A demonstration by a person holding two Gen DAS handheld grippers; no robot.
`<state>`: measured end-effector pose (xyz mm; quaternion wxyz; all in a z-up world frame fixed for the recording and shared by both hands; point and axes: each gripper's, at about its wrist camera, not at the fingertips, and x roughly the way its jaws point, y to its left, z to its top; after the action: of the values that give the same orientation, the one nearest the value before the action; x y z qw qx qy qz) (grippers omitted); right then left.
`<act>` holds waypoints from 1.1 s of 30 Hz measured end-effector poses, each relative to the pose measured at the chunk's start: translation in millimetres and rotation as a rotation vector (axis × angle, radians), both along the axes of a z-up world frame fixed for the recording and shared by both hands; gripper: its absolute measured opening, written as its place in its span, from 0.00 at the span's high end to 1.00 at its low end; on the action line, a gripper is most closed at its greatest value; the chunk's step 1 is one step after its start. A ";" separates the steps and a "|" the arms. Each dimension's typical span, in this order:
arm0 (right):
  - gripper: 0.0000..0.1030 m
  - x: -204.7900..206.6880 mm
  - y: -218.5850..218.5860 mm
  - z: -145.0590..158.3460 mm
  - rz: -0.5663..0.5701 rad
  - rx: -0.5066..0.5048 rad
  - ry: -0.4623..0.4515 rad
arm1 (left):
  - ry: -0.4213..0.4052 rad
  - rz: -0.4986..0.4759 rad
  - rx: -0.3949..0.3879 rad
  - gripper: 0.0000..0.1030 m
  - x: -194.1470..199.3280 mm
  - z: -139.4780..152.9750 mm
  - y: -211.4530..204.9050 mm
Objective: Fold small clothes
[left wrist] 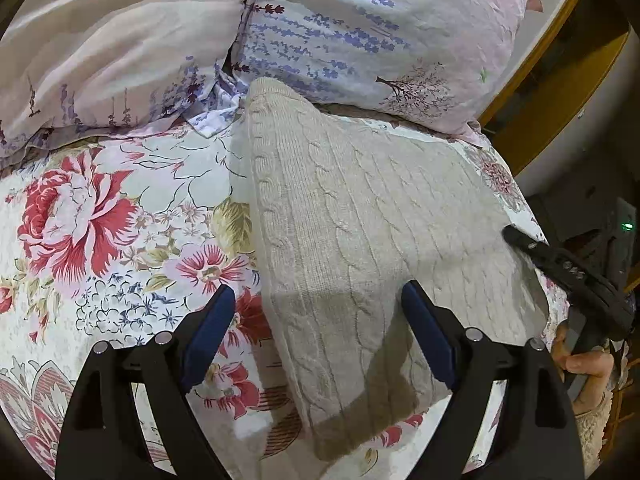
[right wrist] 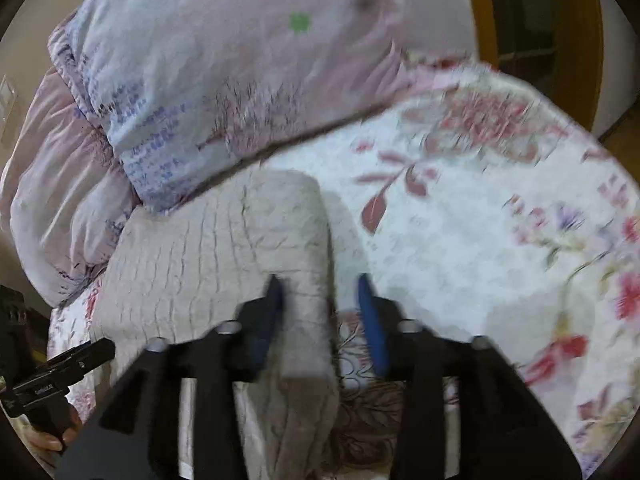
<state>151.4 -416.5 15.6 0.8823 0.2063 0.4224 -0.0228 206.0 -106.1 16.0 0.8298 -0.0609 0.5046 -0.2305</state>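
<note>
Item: cable-knit sweater, beige, laid on a floral bedspread, its far end touching the lavender-print pillows. It appears partly folded, with a thick doubled edge along its left side.

Left gripper: fingers spread wide, straddling the near left edge of the knit; nothing is held.

Right gripper: fingers moderately parted over the sweater's right edge; nothing is seen to be clamped. This view is blurred, so contact cannot be confirmed.

Risks noted:
- Bedspread may be pinched together with the knit, being directly beneath both edges.
- Only the top layer may be caught, so that the fold is pulled open.
- Loose cable stitches may be snagged or stretched by the fingertips.
</note>
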 end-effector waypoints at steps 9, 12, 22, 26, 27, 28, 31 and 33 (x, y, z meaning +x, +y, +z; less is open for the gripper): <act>0.50 -10.4 45.6 17.8 0.236 -0.087 -0.087 | 0.067 0.011 -0.092 0.16 1.5 -6.4 10.0; 0.46 -2.2 63.1 -6.4 0.286 -0.199 0.001 | 0.095 0.007 -0.129 0.16 3.1 -8.0 13.3; 0.25 18.7 -17.3 5.2 0.123 0.265 0.010 | 0.196 0.043 -0.322 0.18 23.1 -11.5 35.6; 0.25 40.1 -30.8 -25.9 0.118 0.396 0.130 | 0.227 0.045 -0.370 0.23 31.8 -16.0 37.2; 0.25 42.6 -31.3 -31.8 0.125 0.424 0.146 | 0.229 0.046 -0.376 0.24 33.0 -16.5 37.7; 0.25 45.2 -31.5 -37.0 0.135 0.460 0.156 | 0.231 0.046 -0.381 0.24 34.8 -17.1 37.3; 0.27 51.5 -28.5 -43.8 0.177 0.522 0.157 | 0.243 0.046 -0.394 0.24 40.5 -19.8 34.9; 0.27 54.0 -23.7 -46.7 0.213 0.561 0.158 | 0.249 0.044 -0.405 0.25 44.4 -22.3 32.6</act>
<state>205.4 -440.2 -31.1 0.7529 0.3941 0.4985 0.1713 250.4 -73.6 -6.3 0.7369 -0.2650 0.5449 -0.2998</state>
